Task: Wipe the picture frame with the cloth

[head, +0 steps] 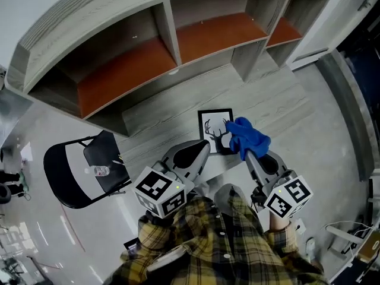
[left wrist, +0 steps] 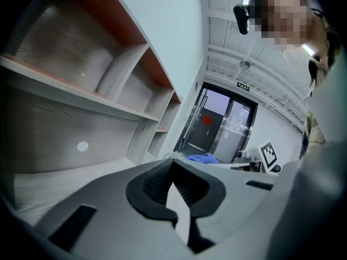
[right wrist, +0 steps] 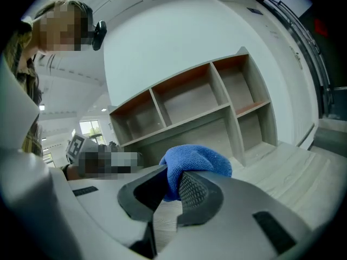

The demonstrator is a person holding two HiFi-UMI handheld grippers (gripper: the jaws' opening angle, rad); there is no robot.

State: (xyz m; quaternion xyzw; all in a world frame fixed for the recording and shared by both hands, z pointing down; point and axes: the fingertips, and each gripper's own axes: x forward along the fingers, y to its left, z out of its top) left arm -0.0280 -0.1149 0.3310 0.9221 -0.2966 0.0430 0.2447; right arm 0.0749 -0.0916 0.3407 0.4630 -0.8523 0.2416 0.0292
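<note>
- Lying flat on the wood-grain surface [head: 178, 108] just in front of the shelf [head: 168, 28], below its middle compartment in the head view, is the frame [head: 214, 119]. It is a small upright oblong with a thin black border, a white mat and a black antlered-deer silhouette.
- The cloth [head: 246, 136] is bright blue, plush and bunched into a lump. It covers the frame's right edge and the lower right corner, the corner farthest from the shelf.
- The right gripper [head: 248, 154] pinches the cloth: in the right gripper view its ribbed pads press on the blue folds, which bulge out above the tips toward the shelf.
- The left gripper [head: 205, 146] has its jaws pressed together. Its tips lie at the frame's lower left corner, on the side away from the shelf. Whether they touch the frame cannot be told.
- The shelf is grey wood-grain with three open compartments side by side. The left and middle ones are wide and the right one is narrower. Each shows an orange-brown inner panel, and a low grey recess runs under them.
- A black chair [head: 68, 180] stands well out from the shelf's left end, with a small clear bottle [head: 101, 171] lying on its seat.
- The person's yellow plaid sleeves [head: 196, 230] show behind both grippers, farthest from the shelf.
</note>
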